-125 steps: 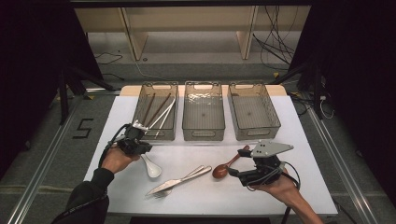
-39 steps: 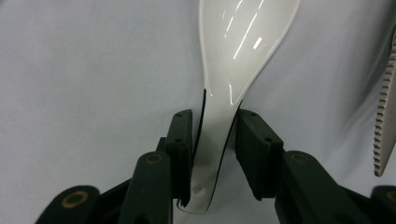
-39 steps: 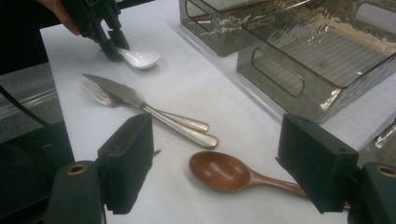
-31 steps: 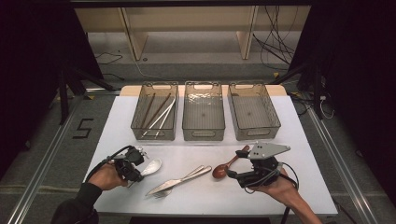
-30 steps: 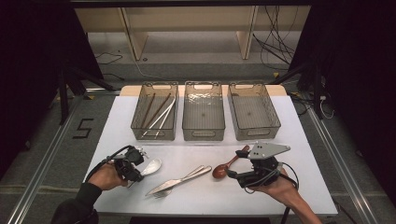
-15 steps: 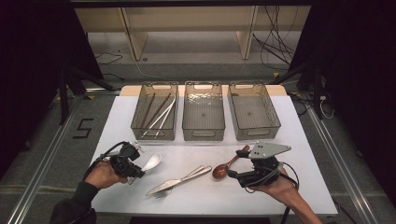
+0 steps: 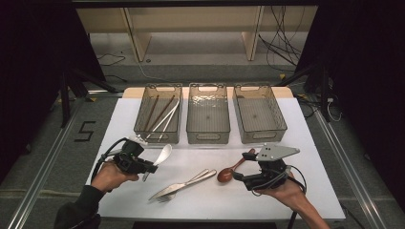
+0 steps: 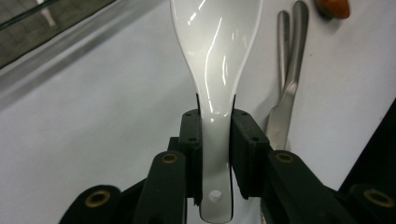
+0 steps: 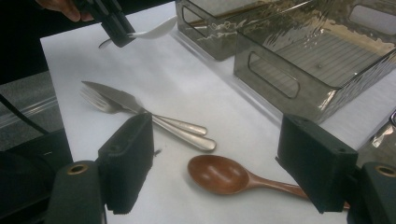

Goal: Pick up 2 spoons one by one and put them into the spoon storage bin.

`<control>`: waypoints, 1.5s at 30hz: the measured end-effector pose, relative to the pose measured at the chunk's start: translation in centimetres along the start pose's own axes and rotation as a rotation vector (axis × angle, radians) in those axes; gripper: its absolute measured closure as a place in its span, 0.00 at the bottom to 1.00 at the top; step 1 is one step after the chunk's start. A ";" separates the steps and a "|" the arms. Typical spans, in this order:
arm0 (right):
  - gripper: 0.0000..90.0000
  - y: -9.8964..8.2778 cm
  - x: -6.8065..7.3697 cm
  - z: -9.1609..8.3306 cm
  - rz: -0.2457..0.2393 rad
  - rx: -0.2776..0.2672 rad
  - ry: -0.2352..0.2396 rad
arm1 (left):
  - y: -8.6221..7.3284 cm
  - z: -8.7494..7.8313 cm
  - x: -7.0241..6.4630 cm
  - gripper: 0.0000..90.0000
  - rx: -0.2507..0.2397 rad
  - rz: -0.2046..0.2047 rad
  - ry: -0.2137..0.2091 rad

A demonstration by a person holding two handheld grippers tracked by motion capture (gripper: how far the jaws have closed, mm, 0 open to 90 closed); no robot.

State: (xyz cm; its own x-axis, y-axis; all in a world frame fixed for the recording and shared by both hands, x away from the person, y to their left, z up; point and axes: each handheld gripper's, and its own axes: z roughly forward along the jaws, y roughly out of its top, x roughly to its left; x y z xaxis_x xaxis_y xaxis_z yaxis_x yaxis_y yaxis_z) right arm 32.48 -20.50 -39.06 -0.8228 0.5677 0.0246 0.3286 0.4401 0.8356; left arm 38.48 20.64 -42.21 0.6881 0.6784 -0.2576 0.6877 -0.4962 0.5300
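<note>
My left gripper (image 7: 143, 168) is shut on the handle of a white ceramic spoon (image 7: 162, 155) and holds it just above the table, bowl toward the bins. In the left gripper view the spoon (image 8: 217, 70) sits clamped between both pads (image 8: 192, 154). A metal knife (image 7: 179, 185) and fork (image 7: 167, 196) lie crossed mid-table. A brown wooden spoon (image 7: 229, 171) lies right of them. My right gripper (image 7: 246, 167) stands open around its handle without touching; the wooden spoon (image 9: 224, 175) lies between the wide black jaws in the right gripper view.
Three clear bins stand in a row at the back: the left bin (image 7: 158, 114) holds chopsticks and long utensils, the middle bin (image 7: 207, 114) and right bin (image 7: 259, 114) have nothing in them. The white table (image 7: 305, 143) ends close behind my hands.
My left gripper has lifted the white spoon off the table and carried it slightly up and toward the bins. The right gripper has stayed put.
</note>
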 end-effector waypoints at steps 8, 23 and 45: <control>0.31 0.0 -0.2 0.0 0.010 -0.004 -0.005 | 1.7 -0.6 -0.6 0.83 -0.069 -0.015 -0.008; 0.31 0.0 -0.3 0.1 0.014 -0.018 -0.012 | 5.7 -0.1 -0.9 0.83 -0.151 -0.013 -0.011; 0.31 -0.1 -0.4 -0.2 0.016 -0.026 -0.007 | 12.6 2.4 -0.8 0.83 -0.222 -0.035 -0.009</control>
State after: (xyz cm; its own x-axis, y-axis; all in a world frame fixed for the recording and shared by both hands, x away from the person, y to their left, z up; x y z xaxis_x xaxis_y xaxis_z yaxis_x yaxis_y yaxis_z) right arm 32.65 -20.90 -39.05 -0.8145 0.5792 0.0341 0.3290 0.4127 0.8494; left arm 47.18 12.57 -37.30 0.6673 0.6877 -0.2859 0.6440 -0.3400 0.6853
